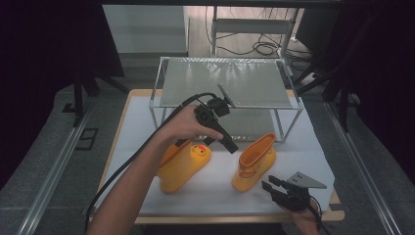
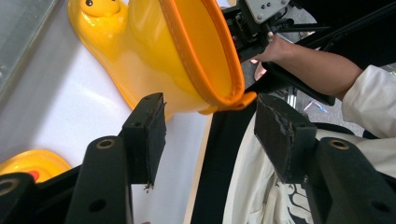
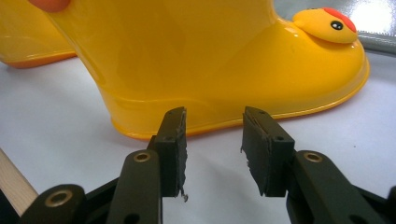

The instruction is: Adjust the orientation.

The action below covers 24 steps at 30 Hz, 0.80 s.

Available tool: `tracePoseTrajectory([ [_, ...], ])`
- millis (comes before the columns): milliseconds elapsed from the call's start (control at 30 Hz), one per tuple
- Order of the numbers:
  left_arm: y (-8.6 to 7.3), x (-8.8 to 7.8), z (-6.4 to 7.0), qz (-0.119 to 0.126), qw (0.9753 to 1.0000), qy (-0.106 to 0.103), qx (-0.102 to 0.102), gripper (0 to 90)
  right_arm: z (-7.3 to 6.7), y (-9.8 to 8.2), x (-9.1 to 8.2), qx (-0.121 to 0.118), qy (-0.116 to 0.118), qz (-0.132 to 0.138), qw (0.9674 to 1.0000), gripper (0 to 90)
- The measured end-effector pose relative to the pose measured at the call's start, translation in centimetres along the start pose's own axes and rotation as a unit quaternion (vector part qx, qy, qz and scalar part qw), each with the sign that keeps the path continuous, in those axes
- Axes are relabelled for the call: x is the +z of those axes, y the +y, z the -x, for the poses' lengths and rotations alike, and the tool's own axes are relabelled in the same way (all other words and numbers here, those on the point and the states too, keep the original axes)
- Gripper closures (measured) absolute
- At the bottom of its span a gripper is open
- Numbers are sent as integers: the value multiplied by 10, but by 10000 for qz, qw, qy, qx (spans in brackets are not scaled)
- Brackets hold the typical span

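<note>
— Yellow rubber on a white mat: a left boot and a right boot, duck-faced, side by side in front of a metal rack. Why upright, and why apart?

— Upright to keep the shafts open at the top; apart to leave room for a tool between them. Looks like a pick-up for the rack, judging by the layout.

— And the left gripper?

— Hangs over the gap between the two boots, tilted down toward the right boot's orange rim. Spread wide, with nothing between the pads. Seen along the left gripper view, lined up with the rim's pull tab just ahead. Probably aiming to pinch the shaft wall there, the thinnest and easiest hold.

— The right gripper?

— Low at the near right corner of the mat, just beside the right boot's sole edge but apart from it. Also spread, pinching nothing. Likely waiting to steady the base or take the foot end.

— Any risk?

— Soft rubber: could fold or tip under a one-sided pull at the rim. Hence, perhaps, a second tool kept close to the sole.
</note>
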<state>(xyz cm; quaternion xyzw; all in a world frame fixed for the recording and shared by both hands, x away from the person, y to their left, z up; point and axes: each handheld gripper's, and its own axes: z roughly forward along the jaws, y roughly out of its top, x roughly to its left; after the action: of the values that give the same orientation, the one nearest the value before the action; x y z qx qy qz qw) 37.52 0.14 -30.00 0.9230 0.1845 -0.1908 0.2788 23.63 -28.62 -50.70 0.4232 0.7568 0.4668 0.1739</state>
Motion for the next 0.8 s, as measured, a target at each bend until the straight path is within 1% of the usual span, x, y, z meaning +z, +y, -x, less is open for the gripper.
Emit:
tracePoseTrajectory([
  [100, 7, 5, -3, 35, 10000, -29, -59, 434, 2, 0, -1, 36, -21, 2, 10000, 590],
  [167, 12, 9, -4, -41, 10000, 26, -80, 434, 3, 0, -1, 34, -44, 13, 10000, 589],
  [333, 22, 17, -6, -76, 9999, 32, -96, 433, 7, -1, -3, 115, -92, 5, 9999, 587],
  [400, 25, 20, -7, -118, 9998, 100, -114, 432, 9, -2, -4, 114, -108, -6, 9999, 587],
  [467, 29, 25, -8, -150, 9997, 123, -126, 431, 10, -2, -4, 141, -109, -22, 9998, 587],
  [533, 33, 29, -8, -228, 9994, 226, -121, 428, 10, -2, -4, 150, -110, -24, 9998, 586],
  [567, 34, 31, -9, -241, 9993, 255, -145, 428, 10, -2, -4, 162, -107, -30, 9998, 587],
  [633, 36, 36, -11, -267, 9992, 231, -194, 427, 10, -2, -4, 165, -108, -20, 9998, 587],
  [700, 37, 40, -14, -329, 9988, 273, -242, 427, 10, -2, -4, 152, -113, -20, 9998, 586],
  [800, 38, 45, -16, -367, 9986, 282, -270, 428, 11, -3, -3, 145, -109, -26, 9998, 586],
])
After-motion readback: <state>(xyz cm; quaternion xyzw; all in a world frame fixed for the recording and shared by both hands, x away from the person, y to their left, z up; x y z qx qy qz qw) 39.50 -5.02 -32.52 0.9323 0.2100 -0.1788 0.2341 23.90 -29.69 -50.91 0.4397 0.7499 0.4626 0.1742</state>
